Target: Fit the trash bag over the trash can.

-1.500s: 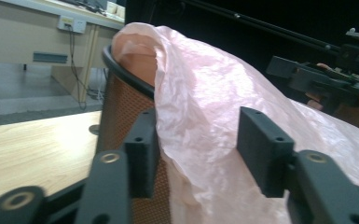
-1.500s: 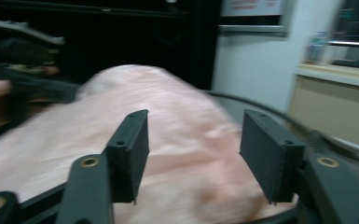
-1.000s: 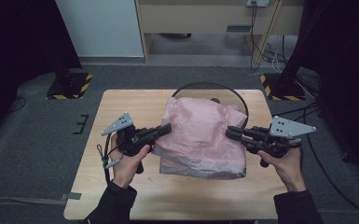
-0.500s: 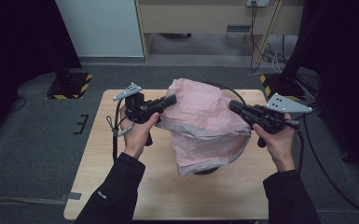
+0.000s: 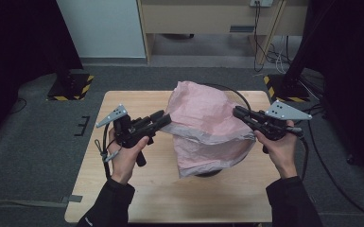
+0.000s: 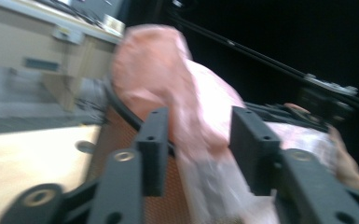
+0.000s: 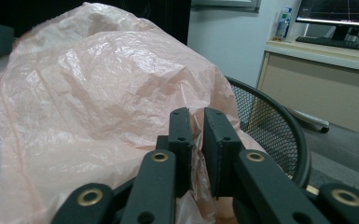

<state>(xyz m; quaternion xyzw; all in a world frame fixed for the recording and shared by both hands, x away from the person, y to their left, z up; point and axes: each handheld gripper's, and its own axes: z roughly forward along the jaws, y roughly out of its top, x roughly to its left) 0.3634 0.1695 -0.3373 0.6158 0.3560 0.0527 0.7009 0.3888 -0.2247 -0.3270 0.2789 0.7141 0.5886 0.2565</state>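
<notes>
— What is seen from the high view?
— A pink plastic bag (image 5: 207, 127) is draped over a black mesh basket (image 5: 208, 172) on a wooden table (image 5: 137, 189); grey floor and a cabinet lie beyond.
— And the left gripper view?
— The left gripper (image 6: 198, 140) has just been opening; its jaws are spread, the bag loose between them.
— The right gripper view?
— The right gripper (image 7: 197, 140) is clenched on the bag — a desk and monitor (image 7: 338, 14) are seen behind.

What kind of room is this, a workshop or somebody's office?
Probably a lab or office set up for recording: a small pale wooden table on grey carpet, black-and-yellow striped stand bases beside it, and a beige desk with a computer monitor and keyboard behind.
</notes>
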